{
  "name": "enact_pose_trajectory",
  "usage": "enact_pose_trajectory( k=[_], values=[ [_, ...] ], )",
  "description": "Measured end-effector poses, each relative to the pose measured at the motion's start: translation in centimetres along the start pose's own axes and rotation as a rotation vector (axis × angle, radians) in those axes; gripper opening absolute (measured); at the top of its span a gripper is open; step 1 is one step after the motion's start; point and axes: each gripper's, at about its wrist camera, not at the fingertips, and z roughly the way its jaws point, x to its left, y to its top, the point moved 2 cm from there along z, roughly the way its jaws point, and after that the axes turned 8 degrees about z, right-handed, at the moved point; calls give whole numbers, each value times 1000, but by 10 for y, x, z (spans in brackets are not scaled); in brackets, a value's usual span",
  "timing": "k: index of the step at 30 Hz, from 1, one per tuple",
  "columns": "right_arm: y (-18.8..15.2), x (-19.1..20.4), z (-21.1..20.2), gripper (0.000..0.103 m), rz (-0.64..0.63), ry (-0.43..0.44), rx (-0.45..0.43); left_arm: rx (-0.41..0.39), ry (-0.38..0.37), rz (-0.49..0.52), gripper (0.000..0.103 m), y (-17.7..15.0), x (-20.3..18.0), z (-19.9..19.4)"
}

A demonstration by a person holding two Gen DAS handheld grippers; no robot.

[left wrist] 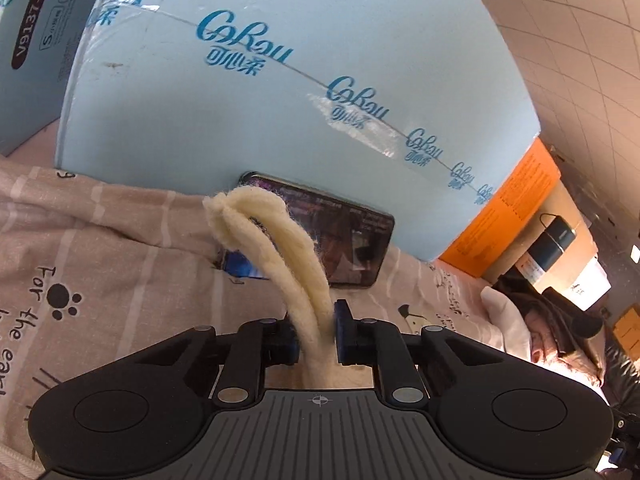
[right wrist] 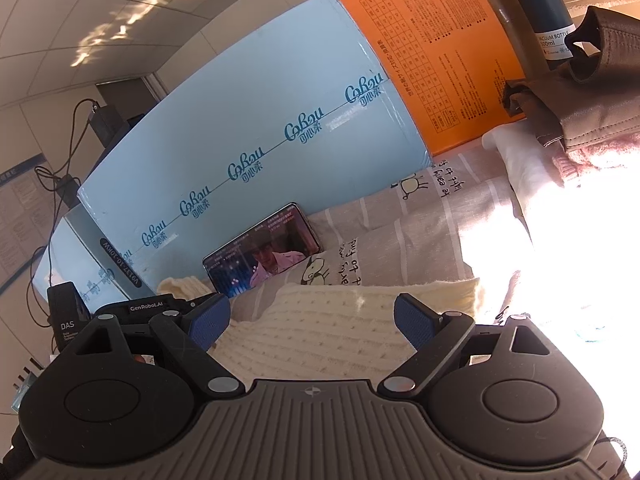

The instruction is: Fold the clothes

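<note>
A cream knitted garment (right wrist: 320,320) lies on a grey printed bedsheet (right wrist: 400,232). My left gripper (left wrist: 318,336) is shut on a folded edge of the cream knit (left wrist: 272,248), which stands up between the blue pads and curls forward. In the right wrist view the left gripper (right wrist: 160,308) shows at the left, by the garment's edge. My right gripper (right wrist: 312,320) is open, its blue pads (right wrist: 412,320) spread wide above the flat knitted cloth, holding nothing.
A large light-blue Cobou box (left wrist: 280,80) stands behind the sheet, with a phone (left wrist: 344,240) leaning on it, screen lit. An orange box (right wrist: 432,40), a dark vacuum bottle (right wrist: 544,12) and a pile of brown and pink clothes (right wrist: 580,112) lie to the right.
</note>
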Motion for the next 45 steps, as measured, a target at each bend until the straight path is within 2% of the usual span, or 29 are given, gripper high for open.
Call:
enact_pose_trajectory(
  k=[2,4,9,11,13,14,15,17,19,21,24,26,28,34,38,40,45],
  values=[
    [0,-1,0,89,0,-1,-3,-36,-60,125,15,2,-23,-10],
    [1,-1,-1,89,1,-1,-8,-57,-123,305,15,-2,-53,-18],
    [2,-1,-4,89,4,3,-29,46,-173,814,20,-38,-127,-18],
    [3,-1,-6,89,4,6,-36,99,-175,913,21,-51,-141,-11],
    [4,-1,-7,89,3,8,-42,133,-151,983,35,-60,-147,-9],
    [4,-1,-8,89,4,8,-44,133,-157,997,50,-61,-147,-12],
    [4,-1,-8,89,5,7,-45,123,-180,998,60,-61,-147,-19],
    [4,-1,-8,89,4,2,-45,90,-222,993,68,-57,-148,-31],
    [4,-2,-7,89,0,-10,-39,25,-256,973,85,-48,-152,-43],
    [3,-3,-3,89,-2,-28,-25,-8,-190,978,94,-41,-148,-48],
    [-1,-4,3,89,-27,-78,-2,-25,-32,994,95,-34,-136,-47],
    [-6,-3,10,89,-70,-133,14,16,96,990,95,-33,-120,-34],
    [-10,-2,15,89,-117,-176,20,58,158,958,95,-33,-104,-24],
    [-22,0,33,89,-268,-307,27,131,170,928,95,-42,-85,-5],
    [-31,3,39,90,-370,-365,38,94,162,922,95,-39,-86,-17],
    [-33,3,40,91,-386,-375,45,52,164,943,95,-36,-92,-31],
    [-27,2,30,91,-331,-316,0,-49,139,999,98,-44,-106,-86]
  ],
)
